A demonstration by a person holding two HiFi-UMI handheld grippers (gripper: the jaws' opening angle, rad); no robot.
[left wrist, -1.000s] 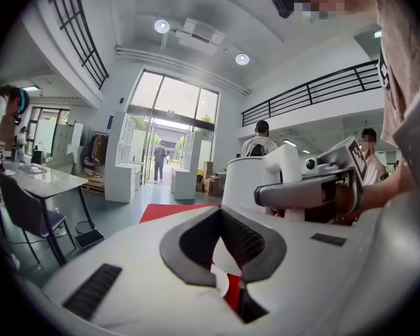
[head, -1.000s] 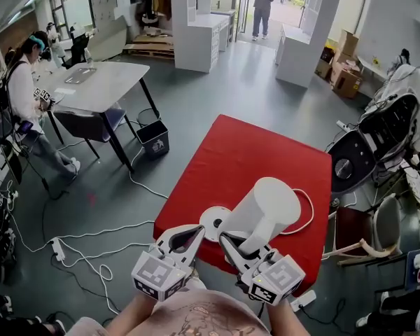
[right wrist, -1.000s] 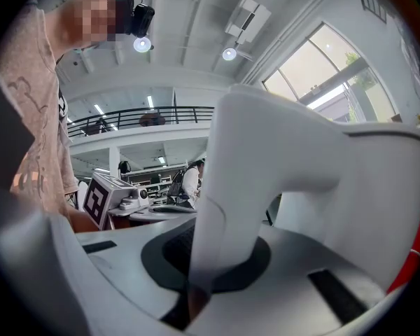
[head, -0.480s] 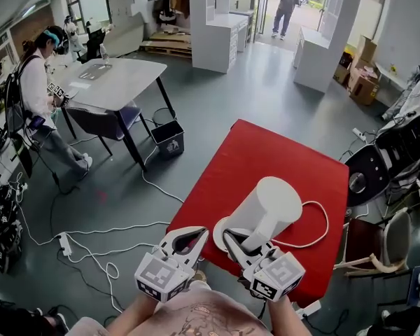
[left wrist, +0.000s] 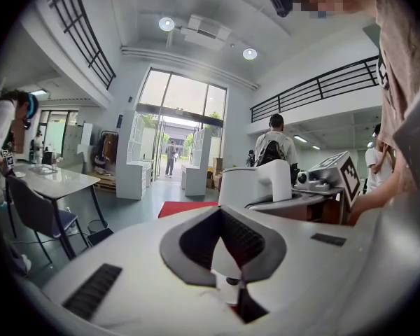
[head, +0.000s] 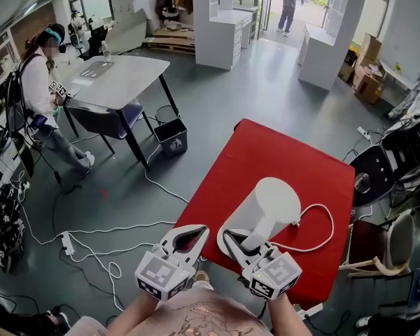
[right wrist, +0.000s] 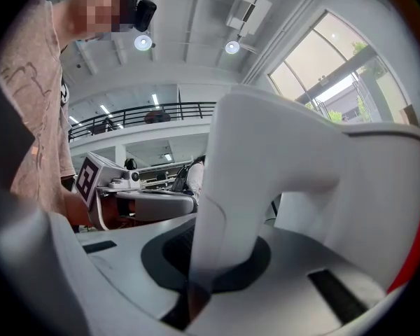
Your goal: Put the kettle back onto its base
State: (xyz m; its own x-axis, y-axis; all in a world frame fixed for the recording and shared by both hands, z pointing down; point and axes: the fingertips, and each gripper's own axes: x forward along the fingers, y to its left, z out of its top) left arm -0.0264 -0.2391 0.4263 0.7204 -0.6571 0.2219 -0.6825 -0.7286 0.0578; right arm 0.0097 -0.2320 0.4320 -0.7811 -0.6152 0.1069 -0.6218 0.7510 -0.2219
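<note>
- Near the front edge of the red table [head: 280, 152], the white kettle [head: 269, 205] is right over its round base [head: 222, 231]. I can't tell if it is all the way down.
- My right gripper [head: 239, 242] squeezes the kettle handle [right wrist: 224, 208] tight, so I can steer it.
- My left gripper [head: 199, 231] has its tips together, holds nothing, and hangs beside the base.

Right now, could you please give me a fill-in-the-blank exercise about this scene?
The white kettle is held by the ___ hand-held gripper. Its jaws are closed on the kettle's ___. The table below is ___ in colour.
Missing words: right; handle; red.
</note>
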